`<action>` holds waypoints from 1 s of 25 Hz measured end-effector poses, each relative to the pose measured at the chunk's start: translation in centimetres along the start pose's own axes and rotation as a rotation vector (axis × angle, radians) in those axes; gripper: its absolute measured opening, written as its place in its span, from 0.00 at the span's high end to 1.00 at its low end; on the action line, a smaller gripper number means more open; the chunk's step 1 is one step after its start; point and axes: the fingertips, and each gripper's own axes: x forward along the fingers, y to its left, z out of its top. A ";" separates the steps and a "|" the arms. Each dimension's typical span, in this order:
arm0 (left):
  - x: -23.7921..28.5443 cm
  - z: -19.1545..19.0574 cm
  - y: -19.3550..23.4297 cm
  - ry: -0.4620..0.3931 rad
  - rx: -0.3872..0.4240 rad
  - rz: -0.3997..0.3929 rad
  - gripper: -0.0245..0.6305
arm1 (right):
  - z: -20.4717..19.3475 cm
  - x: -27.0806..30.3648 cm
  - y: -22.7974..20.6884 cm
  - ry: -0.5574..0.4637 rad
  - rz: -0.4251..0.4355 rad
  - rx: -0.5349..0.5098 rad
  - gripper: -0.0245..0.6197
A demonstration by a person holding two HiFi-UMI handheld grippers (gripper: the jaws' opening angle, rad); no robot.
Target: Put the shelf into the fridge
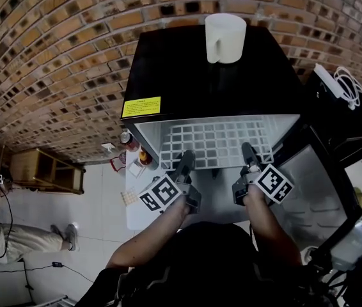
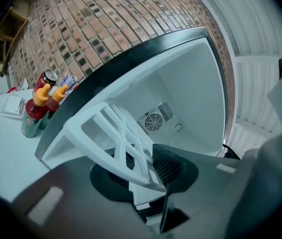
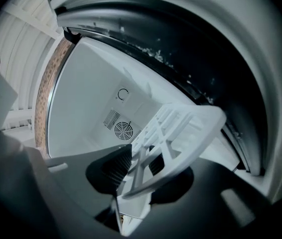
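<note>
A white grid shelf (image 1: 216, 142) sticks out of the front of the black mini fridge (image 1: 213, 75), level, with its far part inside. My left gripper (image 1: 184, 163) is shut on the shelf's near edge at the left, and my right gripper (image 1: 250, 157) is shut on the same edge at the right. In the left gripper view, the shelf (image 2: 113, 131) runs between the pads of the left gripper (image 2: 140, 168) toward the white fridge interior (image 2: 181, 93). In the right gripper view, the shelf (image 3: 178, 131) lies between the pads of the right gripper (image 3: 143, 176), pointing at the back wall fan (image 3: 122, 130).
A white mug (image 1: 224, 37) stands on the fridge top. The fridge door (image 1: 322, 190) hangs open at the right. Bottles (image 1: 130, 141) stand on a low white table (image 1: 133, 203) left of the fridge. A person (image 1: 2, 229) sits at far left beside a wooden rack (image 1: 40, 168).
</note>
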 end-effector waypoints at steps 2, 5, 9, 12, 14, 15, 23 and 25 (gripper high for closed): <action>0.4 0.2 0.1 -0.002 0.003 0.002 0.79 | 0.1 0.4 -0.1 -0.002 -0.003 0.002 0.78; 1.0 0.5 0.2 -0.004 0.012 0.002 0.79 | 0.4 1.0 -0.1 -0.006 -0.003 -0.003 0.78; 1.8 0.8 0.2 -0.007 0.011 -0.010 0.80 | 0.7 1.8 -0.1 -0.014 -0.004 -0.014 0.77; 2.4 1.1 0.4 -0.014 -0.008 -0.006 0.80 | 0.8 2.5 -0.2 -0.012 -0.008 -0.014 0.77; 2.6 1.2 0.3 -0.016 -0.010 -0.001 0.81 | 0.9 2.6 -0.1 -0.014 -0.007 -0.019 0.77; 2.6 1.2 0.3 -0.017 -0.006 0.001 0.80 | 0.9 2.7 -0.1 -0.017 -0.008 -0.020 0.76; 3.2 1.1 0.5 -0.025 -0.049 -0.010 0.80 | 0.9 3.0 -0.1 -0.029 -0.008 -0.016 0.76; 3.4 1.0 0.4 -0.022 -0.065 -0.014 0.80 | 1.0 2.9 -0.2 -0.035 -0.012 -0.016 0.76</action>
